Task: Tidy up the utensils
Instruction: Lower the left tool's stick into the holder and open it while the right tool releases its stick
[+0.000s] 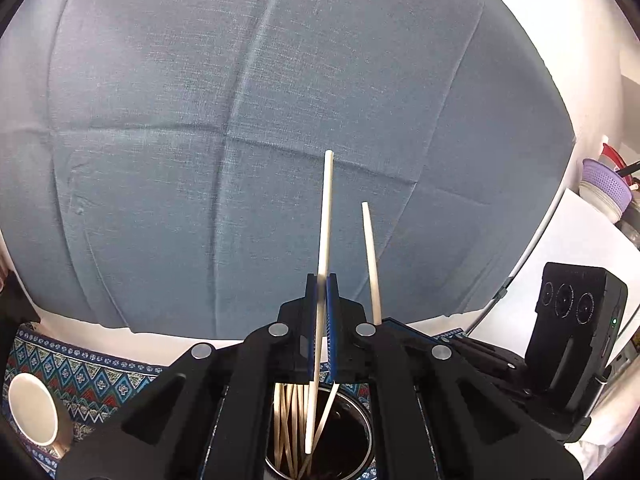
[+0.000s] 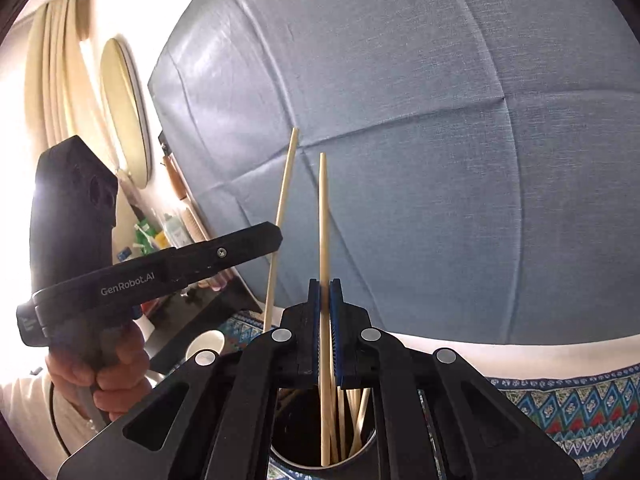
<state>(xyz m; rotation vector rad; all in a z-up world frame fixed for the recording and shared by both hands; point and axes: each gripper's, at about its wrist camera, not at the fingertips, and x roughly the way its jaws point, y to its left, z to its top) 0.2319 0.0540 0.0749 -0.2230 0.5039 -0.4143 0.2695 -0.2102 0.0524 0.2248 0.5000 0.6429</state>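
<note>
Here, on the left, a white cup (image 1: 32, 408) is seen on the patterned cloth (image 1: 92, 372). The left hand-held gripper (image 1: 322, 292) is clamped on one pale chopstick (image 1: 326, 216), its lower end hanging inside the dark holder (image 1: 352, 432) — several chopsticks already stand there. To the right, the right hand-held gripper (image 2: 324, 296) is likewise closed on a second chopstick (image 2: 323, 216), held upright over the same holder (image 2: 296, 436). Most of the sorting is judged done — these two sticks are yet to be released; whether other utensils remain cannot be told.
</note>
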